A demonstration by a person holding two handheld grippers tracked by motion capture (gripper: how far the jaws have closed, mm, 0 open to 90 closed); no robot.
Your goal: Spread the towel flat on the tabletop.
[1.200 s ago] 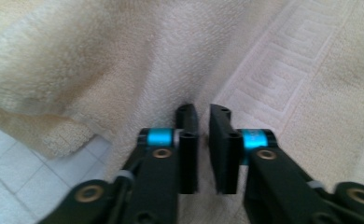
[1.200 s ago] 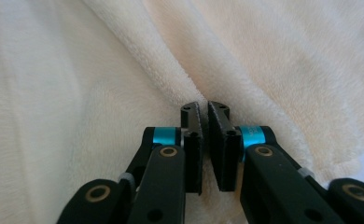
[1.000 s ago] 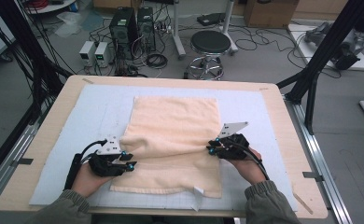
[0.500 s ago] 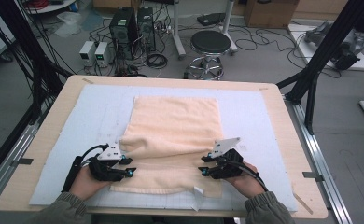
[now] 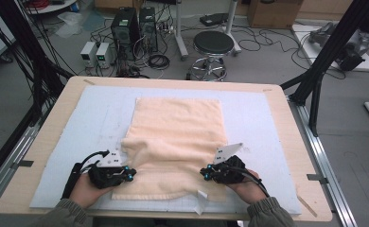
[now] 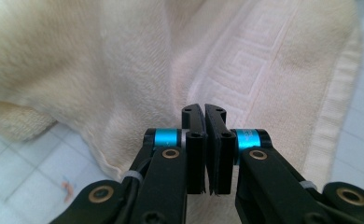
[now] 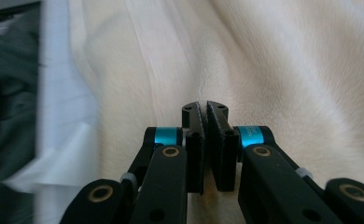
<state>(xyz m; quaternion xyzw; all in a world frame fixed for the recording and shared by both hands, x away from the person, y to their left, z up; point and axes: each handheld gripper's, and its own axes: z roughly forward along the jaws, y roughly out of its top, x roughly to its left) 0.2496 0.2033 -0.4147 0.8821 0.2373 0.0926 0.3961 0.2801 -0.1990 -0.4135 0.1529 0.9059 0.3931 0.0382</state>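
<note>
On the table (image 5: pixel 286 137), pale blue mat (image 5: pixel 97 109) with a cream towel (image 5: pixel 178 127) mid-mat, near end rumpled. Left gripper (image 5: pixel 128 173) at towel's near-left edge, jaws just closed, pressed together; in the left gripper view its tip (image 6: pixel 204 112) sits over a woven key-pattern band (image 6: pixel 245 60), no cloth visibly pinched. Right gripper (image 5: pixel 205 173) at near-right edge, jaws just closed, tip (image 7: pixel 204 108) against the pile; whether cloth is nipped, cannot tell. White tag (image 5: pixel 201 197) at towel's near hem, no readable writing.
</note>
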